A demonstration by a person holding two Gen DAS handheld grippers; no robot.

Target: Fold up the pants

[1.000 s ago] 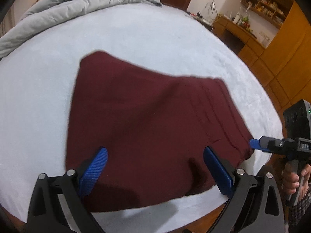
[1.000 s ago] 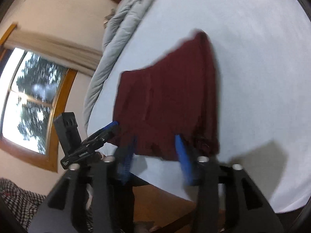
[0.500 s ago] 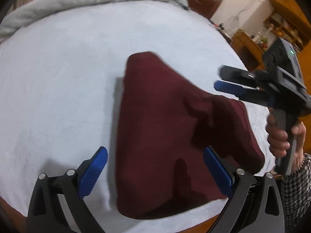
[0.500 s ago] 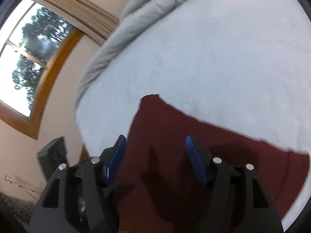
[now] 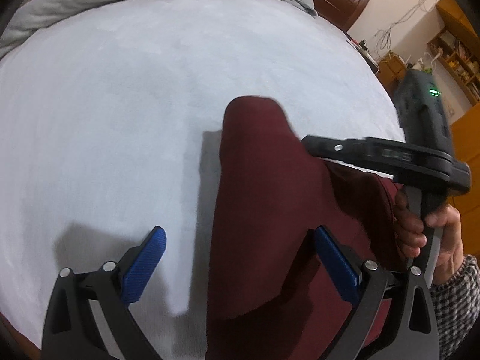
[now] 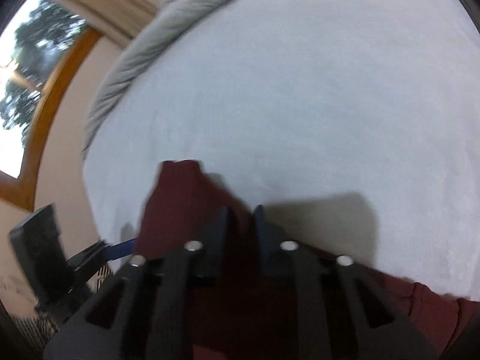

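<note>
Here the dark red pants (image 5: 270, 210) are lying on the pale blue bed sheet (image 5: 120, 120), near its front edge, with part of the cloth folded over itself into a long narrow shape. The left gripper (image 5: 240, 267) is hanging just above the near end of the pants with its blue pads (image 5: 144, 267) spread wide, one over bare sheet and the other over the cloth, gripping nothing. The right gripper (image 6: 241, 225) is pinching a ridge of the pants cloth between its nearly closed fingers, and a hand (image 5: 420, 228) in a checked sleeve (image 5: 456, 297) is squeezing its handle. A grey quilt (image 5: 150, 3) is lying bunched along the far side of the bed.
</note>
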